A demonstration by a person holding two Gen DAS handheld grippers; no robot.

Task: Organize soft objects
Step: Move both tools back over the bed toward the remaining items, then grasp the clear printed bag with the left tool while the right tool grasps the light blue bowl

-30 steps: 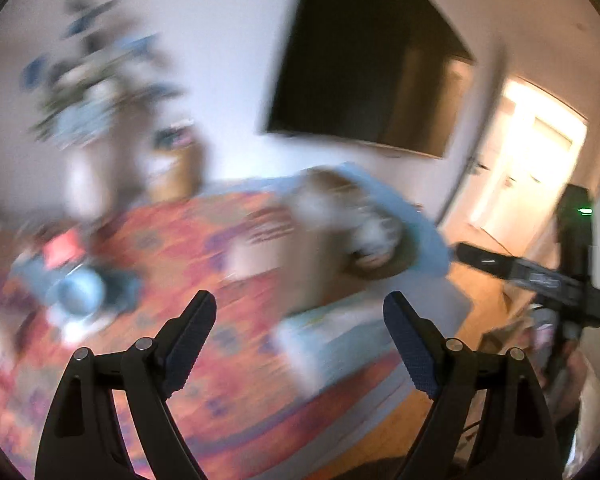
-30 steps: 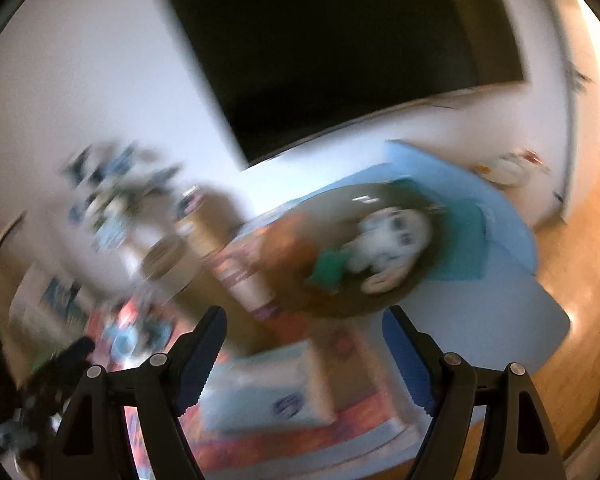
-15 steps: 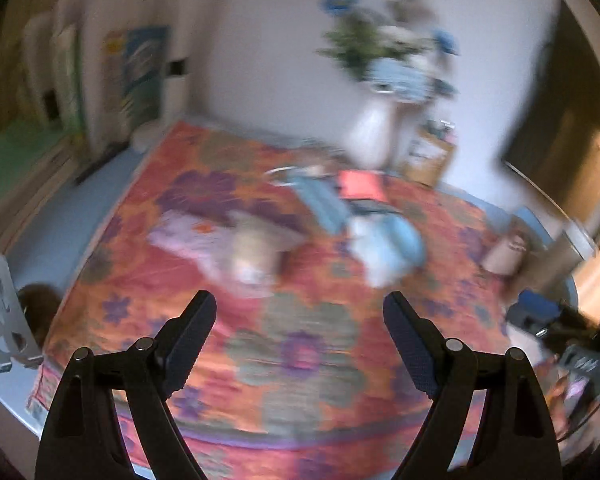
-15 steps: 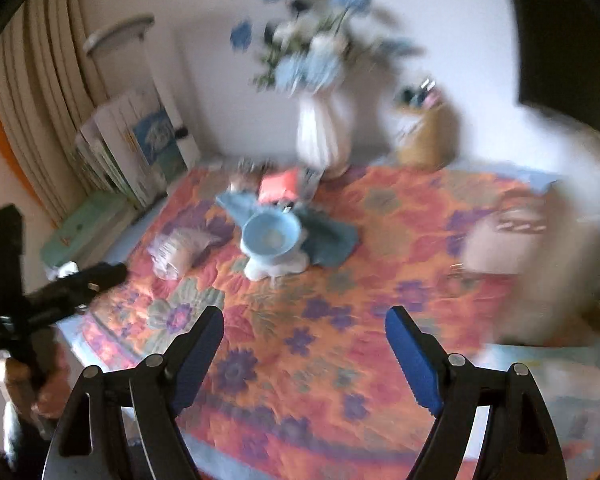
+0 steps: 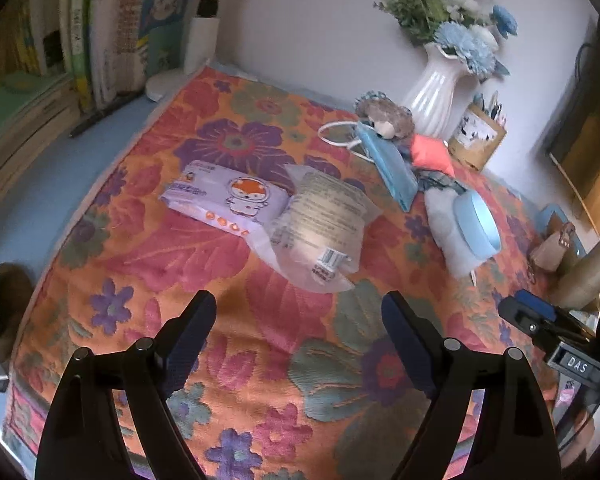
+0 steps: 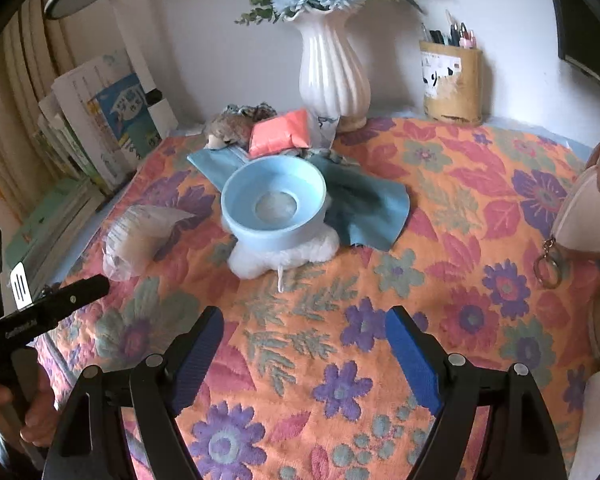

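Observation:
On a floral cloth [image 5: 292, 340] lie a purple wipes pack [image 5: 224, 198], a clear bag of cotton pads [image 5: 324, 228] [image 6: 136, 236], a blue face mask [image 5: 388, 164], a plush hedgehog [image 5: 386, 118] [image 6: 232, 124], an orange pouch [image 5: 432, 152] [image 6: 280, 132], a teal cloth [image 6: 364, 204] and a white fluffy piece [image 6: 284, 254] under a light blue bowl [image 6: 274, 204] [image 5: 476, 224]. My left gripper [image 5: 300, 328] is open and empty, near the cotton bag. My right gripper [image 6: 304, 340] is open and empty, in front of the bowl.
A white vase of blue flowers [image 6: 334, 68] and a cardboard pen holder [image 6: 452, 80] stand at the back wall. Books [image 5: 100, 32] stand at the left. A beige purse with a key ring [image 6: 588, 216] sits at the right edge.
Both views swung away from the wall screen and box toward the floral cloth, then closer to it. Both grippers stayed open and empty.

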